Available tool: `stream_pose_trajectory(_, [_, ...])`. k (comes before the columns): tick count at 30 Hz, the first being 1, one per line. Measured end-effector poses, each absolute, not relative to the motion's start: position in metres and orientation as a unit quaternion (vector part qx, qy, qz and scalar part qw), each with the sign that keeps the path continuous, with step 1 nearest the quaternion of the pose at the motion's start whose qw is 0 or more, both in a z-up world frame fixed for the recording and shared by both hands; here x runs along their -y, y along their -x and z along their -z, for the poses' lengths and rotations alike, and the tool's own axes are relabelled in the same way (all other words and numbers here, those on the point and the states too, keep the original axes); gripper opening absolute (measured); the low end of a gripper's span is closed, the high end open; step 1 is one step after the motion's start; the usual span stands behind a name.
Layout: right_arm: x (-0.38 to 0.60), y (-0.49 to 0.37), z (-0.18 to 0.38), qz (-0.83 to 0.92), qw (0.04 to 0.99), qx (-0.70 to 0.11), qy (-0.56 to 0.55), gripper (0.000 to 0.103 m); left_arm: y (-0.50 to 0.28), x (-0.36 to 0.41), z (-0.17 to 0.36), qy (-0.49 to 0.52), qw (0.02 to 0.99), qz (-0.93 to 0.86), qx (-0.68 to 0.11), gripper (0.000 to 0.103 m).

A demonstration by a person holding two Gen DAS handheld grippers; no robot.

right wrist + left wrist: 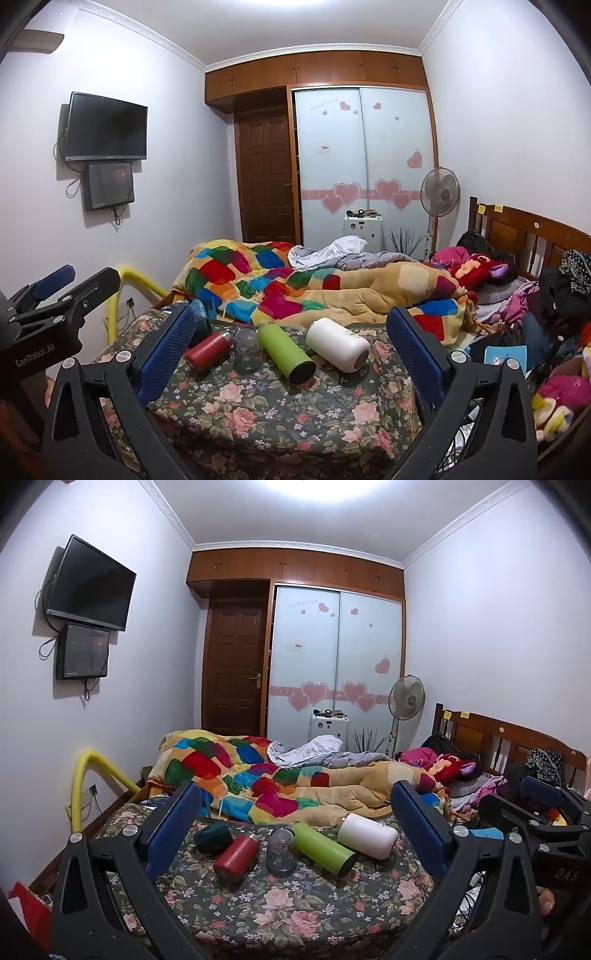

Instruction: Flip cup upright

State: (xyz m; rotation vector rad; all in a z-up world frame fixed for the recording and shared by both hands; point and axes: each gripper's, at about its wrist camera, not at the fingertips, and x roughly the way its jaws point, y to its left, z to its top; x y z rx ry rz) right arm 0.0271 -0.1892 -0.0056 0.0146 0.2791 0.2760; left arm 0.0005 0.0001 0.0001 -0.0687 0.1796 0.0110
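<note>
The left gripper (295, 829) has its jaws spread wide and holds nothing; it hovers above the near part of the bed, and the row of vessels shows between its blue pads. The right gripper (291, 349) is released in the same way, also empty, just to the right of the left one.

On the floral mattress (295, 912) five vessels lie in a row. The clear glass cup (280, 851) stands in the middle with its mouth down, between the red bottle (236, 856) on its left and the green bottle (325, 849) on its right. Both bottles lie on their sides. Far left in the row is a dark green cup (213, 836), also on its side. At the right end a white bottle (367, 835) lies tilted.

Behind the row a patchwork blanket (258, 775) is heaped on the bed. Farther away stand a standing fan (406, 698) and a wardrobe with heart stickers (336, 664).
</note>
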Motion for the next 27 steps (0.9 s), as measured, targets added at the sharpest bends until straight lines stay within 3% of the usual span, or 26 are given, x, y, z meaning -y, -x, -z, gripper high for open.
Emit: stream_pose_trajectory(27, [0.176, -0.030, -0.002, -0.145, 0.980, -0.137, -0.009, 0.103, 0.002, -0.006, 0.000, 0.040, 0.995, -0.020, -0.085, 0.103])
